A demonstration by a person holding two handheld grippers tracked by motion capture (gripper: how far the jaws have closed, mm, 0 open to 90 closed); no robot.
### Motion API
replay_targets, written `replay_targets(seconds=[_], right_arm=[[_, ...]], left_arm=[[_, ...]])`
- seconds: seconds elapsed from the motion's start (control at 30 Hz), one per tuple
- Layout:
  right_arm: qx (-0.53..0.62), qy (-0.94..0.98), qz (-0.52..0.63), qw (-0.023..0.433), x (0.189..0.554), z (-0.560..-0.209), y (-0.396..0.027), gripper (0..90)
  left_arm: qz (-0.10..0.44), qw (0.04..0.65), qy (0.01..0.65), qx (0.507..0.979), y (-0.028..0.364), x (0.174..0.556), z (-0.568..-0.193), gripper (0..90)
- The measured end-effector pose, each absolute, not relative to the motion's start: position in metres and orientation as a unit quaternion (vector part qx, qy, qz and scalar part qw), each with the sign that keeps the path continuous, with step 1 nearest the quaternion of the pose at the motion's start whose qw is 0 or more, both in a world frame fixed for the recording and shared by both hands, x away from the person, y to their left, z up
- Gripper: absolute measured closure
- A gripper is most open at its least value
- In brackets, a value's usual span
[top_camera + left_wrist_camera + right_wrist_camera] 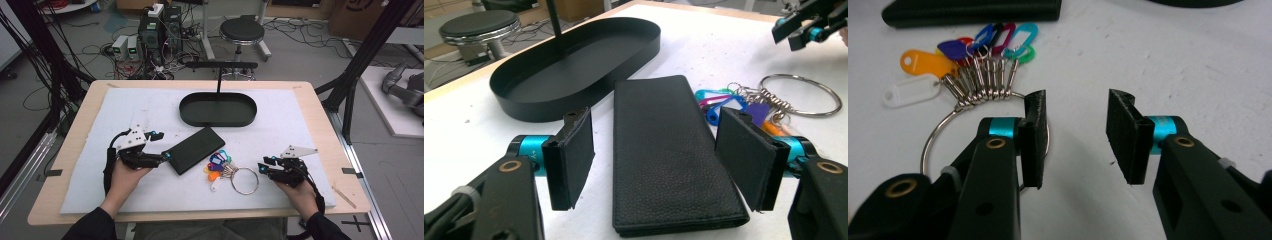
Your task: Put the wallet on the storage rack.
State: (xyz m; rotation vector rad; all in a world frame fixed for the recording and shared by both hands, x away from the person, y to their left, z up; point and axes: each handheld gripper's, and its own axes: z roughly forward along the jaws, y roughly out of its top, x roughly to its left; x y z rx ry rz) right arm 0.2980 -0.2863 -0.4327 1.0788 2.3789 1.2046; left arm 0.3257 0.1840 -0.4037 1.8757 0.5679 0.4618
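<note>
Nearest the person's edge of the white mat (125, 195), two forearms in dark sleeves came in from below, each hand holding a two-jaw gripper. On the left side, the left gripper (165, 156) lay low and pointed toward the middle of the table, its jaws standing wide apart on either side of the near end of a long black leather wallet (664, 150); the pads (574, 155) flanked the wallet without touching it, so nothing was held. On the right side, the right gripper (1075, 135) hovered over the rim of a large metal key ring (943, 135), its jaws partly open and empty, with one pad (1034, 137) sitting just over the wire of the ring and the other on bare mat. A fan of coloured plastic key tags (973, 45), orange, white, blue, purple, red and green, hung from the far side of the ring and lay between it and the wallet. Beyond these, toward the far edge of the mat, stood a shallow black oval tray (192, 117) with an upright post rising from its far side, and it looked empty. Past the table were a round stool (242, 31) and tangled cables on the floor. Judging from this, the step in hand was lining up grasps, wallet on the left and key ring on the right. Next, each gripper would probably need to settle lower and close squarely before lifting, likely toward the tray.
</note>
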Motion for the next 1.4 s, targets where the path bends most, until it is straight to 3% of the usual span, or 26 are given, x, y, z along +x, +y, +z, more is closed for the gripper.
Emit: replay_targets(seconds=[0.33, 0.77, 1.23, 1.4], right_arm=[[0.35, 0.848, 0.385, 0.103, 0.301, -0.444, -0.27, 70.8], [0.342, 0.861, 0.355, 0.123, 0.302, -0.448, -0.264, 86.2], [0.391, 0.807, 0.415, 0.155, 0.31, -0.431, -0.29, 87.7], [0.403, 0.783, 0.451, 0.144, 0.309, -0.426, -0.297, 87.7]], left_arm=[[0.2, 0.528, 0.242, 0.79, 0.187, 0.323, -0.404, 31.8], [0.205, 0.524, 0.247, 0.789, 0.19, 0.32, -0.404, 31.3], [0.208, 0.518, 0.244, 0.793, 0.189, 0.319, -0.405, 31.3], [0.208, 0.52, 0.244, 0.792, 0.188, 0.318, -0.404, 31.3]])
